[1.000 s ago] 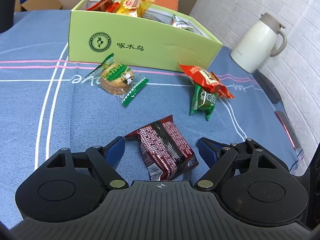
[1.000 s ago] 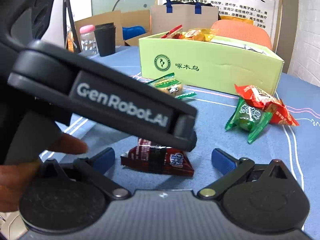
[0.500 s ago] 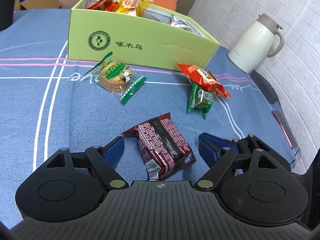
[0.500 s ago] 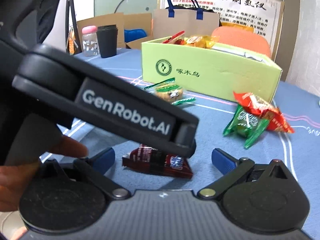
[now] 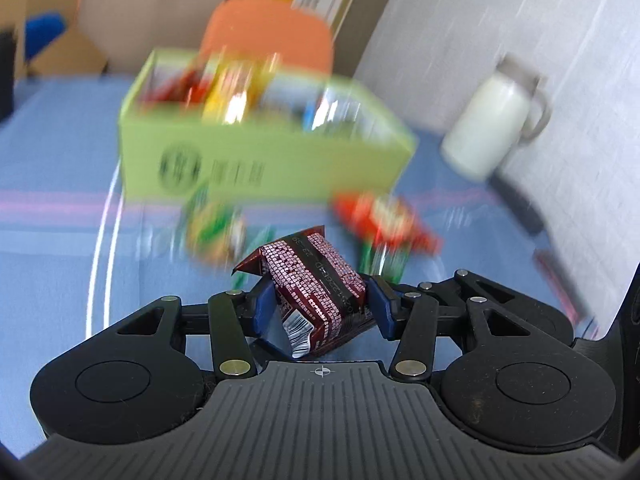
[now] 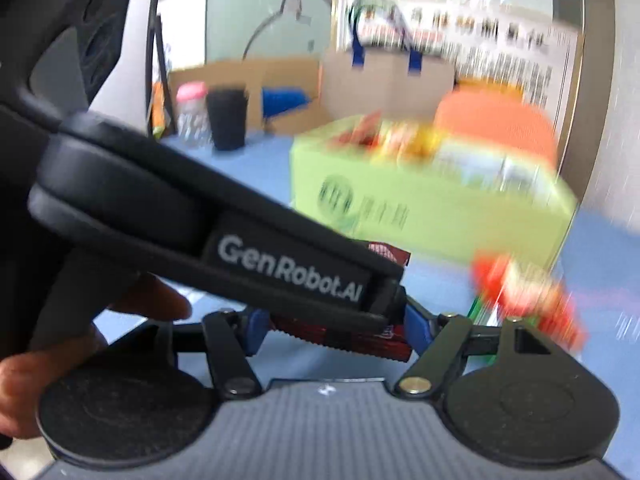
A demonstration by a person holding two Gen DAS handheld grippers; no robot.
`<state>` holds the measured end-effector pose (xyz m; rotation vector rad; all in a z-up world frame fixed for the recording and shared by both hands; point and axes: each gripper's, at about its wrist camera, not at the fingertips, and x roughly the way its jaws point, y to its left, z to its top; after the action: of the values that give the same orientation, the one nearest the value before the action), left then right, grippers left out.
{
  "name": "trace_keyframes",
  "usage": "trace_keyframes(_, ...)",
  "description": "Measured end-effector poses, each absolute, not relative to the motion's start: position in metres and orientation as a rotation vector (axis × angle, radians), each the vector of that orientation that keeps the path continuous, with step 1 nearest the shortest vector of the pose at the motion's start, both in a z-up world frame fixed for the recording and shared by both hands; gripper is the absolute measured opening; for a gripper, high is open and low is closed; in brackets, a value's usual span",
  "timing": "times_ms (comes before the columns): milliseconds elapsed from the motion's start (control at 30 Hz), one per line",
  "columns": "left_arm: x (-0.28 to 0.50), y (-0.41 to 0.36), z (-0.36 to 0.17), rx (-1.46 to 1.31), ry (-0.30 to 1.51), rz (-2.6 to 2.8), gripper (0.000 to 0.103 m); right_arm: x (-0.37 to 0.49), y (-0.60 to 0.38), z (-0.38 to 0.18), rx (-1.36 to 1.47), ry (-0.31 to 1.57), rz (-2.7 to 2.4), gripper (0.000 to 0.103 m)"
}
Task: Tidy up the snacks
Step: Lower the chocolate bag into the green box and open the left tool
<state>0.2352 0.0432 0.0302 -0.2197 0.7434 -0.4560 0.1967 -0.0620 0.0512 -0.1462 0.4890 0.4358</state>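
Dark-red snack pkt point(image 5: 316, 280) pinched btwn left gripper point(image 5: 322, 300) pads; right gripper point(image 6: 332, 328) grip unclear.

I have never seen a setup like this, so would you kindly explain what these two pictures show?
A person holds two hand-held grippers, each carrying a fisheye camera looking along its fingers. In the left wrist view, the left gripper has its blue pads closed on a dark red printed snack packet. The right wrist view shows the right gripper closed around the same packet, with the left tool's black body crossing in front. Behind, blurred by motion, stand a light green cardboard box of snacks, loose wrapped snacks on the blue tablecloth, and a white jug.
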Motion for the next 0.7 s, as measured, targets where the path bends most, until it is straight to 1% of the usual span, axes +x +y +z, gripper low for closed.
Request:
trace_keyframes(133,0.280,0.037,0.074,-0.185,0.613,-0.439,0.030,0.255,-0.064,0.083,-0.187,0.386,0.423,0.078)
trace_keyframes(233,0.331,0.032,0.087,-0.198,0.598,-0.428,0.030,0.303,-0.067,0.087,-0.202,0.373,0.394,0.080)
trace_keyframes(367,0.399,0.020,0.079,-0.212,0.668,-0.437,0.030,0.358,-0.086,0.075,-0.167,0.442,0.375,0.080)
trace_keyframes(500,0.446,0.008,0.054,-0.228,0.754,-0.449,0.031,0.389,-0.095,0.054,-0.170,0.520,0.368,0.081)
trace_keyframes(567,0.455,0.003,0.044,-0.208,0.772,-0.441,0.033,0.394,-0.096,0.046,-0.165,0.541,0.377,0.085)
trace_keyframes(633,0.454,0.001,0.040,-0.181,0.760,-0.439,0.042,0.392,-0.100,0.046,-0.135,0.539,0.382,0.090)
trace_keyframes(667,0.449,0.001,0.041,-0.176,0.747,-0.444,0.044,0.387,-0.102,0.050,-0.135,0.527,0.385,0.093)
trace_keyframes(700,0.442,0.003,0.046,-0.180,0.727,-0.447,0.051,0.380,-0.104,0.055,-0.141,0.502,0.378,0.093)
